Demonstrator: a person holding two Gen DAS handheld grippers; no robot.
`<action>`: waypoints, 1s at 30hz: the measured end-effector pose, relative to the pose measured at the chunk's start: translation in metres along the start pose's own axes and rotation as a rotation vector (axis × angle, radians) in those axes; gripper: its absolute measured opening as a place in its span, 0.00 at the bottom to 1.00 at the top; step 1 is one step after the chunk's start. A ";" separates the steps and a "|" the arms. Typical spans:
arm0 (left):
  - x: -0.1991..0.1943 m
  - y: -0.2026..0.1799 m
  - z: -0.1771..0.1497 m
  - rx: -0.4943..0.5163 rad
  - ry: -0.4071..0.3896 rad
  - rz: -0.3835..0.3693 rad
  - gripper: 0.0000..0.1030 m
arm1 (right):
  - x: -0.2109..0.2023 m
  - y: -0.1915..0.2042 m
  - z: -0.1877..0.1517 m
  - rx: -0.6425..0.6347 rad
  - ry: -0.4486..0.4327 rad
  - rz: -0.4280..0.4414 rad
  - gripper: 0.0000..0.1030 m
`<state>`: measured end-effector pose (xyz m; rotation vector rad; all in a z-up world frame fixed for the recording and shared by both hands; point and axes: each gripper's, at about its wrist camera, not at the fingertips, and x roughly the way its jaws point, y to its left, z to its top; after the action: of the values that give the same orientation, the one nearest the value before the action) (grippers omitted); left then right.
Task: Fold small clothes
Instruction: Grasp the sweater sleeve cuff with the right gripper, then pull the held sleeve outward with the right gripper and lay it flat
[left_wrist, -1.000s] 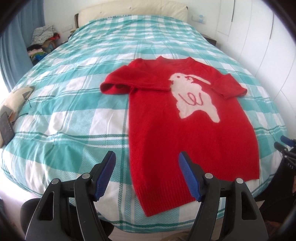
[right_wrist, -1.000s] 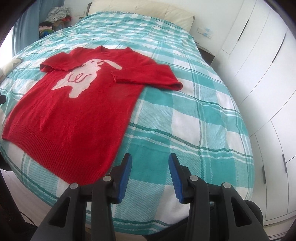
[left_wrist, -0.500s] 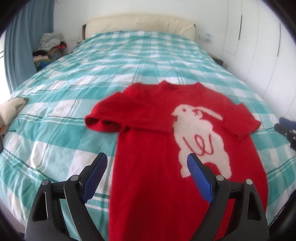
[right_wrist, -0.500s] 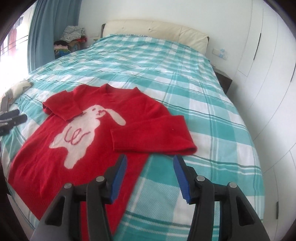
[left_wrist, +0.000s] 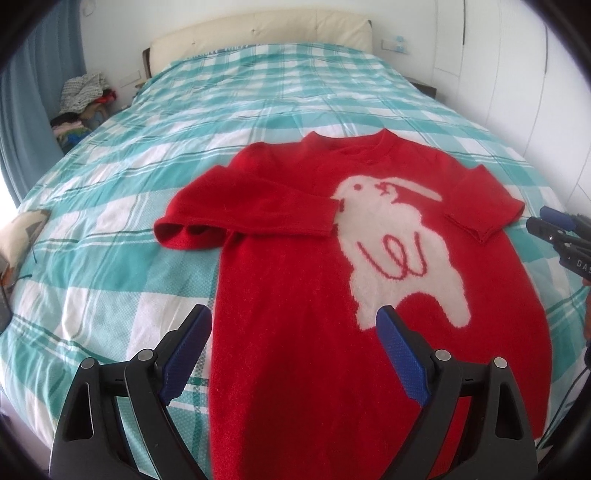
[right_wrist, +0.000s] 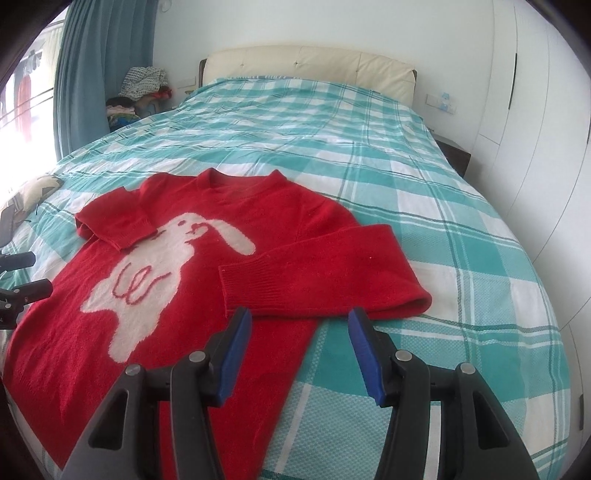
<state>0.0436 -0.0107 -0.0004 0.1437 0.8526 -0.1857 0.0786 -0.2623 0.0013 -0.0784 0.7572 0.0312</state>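
Garment: a red knitted sweater with a white rabbit motif (left_wrist: 295, 295) is laid flat, front up, on the teal-and-white checked bedspread (left_wrist: 110, 229), neckline toward the headboard; the flat spread is judged to serve as the folding base.
Sleeves: the left sleeve (left_wrist: 243, 214) and the right sleeve (right_wrist: 325, 288) are both folded inward across the chest, cuffs near the rabbit, so that a narrower body is judged to be prepared for the next fold.
Left gripper (left_wrist: 293, 328): poised above the sweater's left side edge; its blue-padded jaws have just been opening and are spread wide, with nothing pinched.
Right gripper (right_wrist: 299, 328): poised near the folded right sleeve; its jaws have just been opening to a moderate gap and hold nothing, though contact with the cloth below cannot be excluded from this angle.
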 end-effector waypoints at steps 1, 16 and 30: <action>0.000 0.002 0.000 -0.004 -0.005 0.011 0.90 | 0.001 0.000 0.003 -0.010 -0.007 -0.001 0.53; 0.017 0.018 0.000 -0.080 0.042 0.041 0.90 | 0.107 0.053 0.016 -0.251 0.208 0.136 0.49; 0.012 0.022 0.001 -0.098 0.042 0.025 0.90 | -0.006 -0.244 0.010 0.607 -0.002 -0.164 0.08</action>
<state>0.0569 0.0090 -0.0077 0.0665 0.8996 -0.1177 0.0952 -0.5049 0.0276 0.4375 0.7298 -0.3541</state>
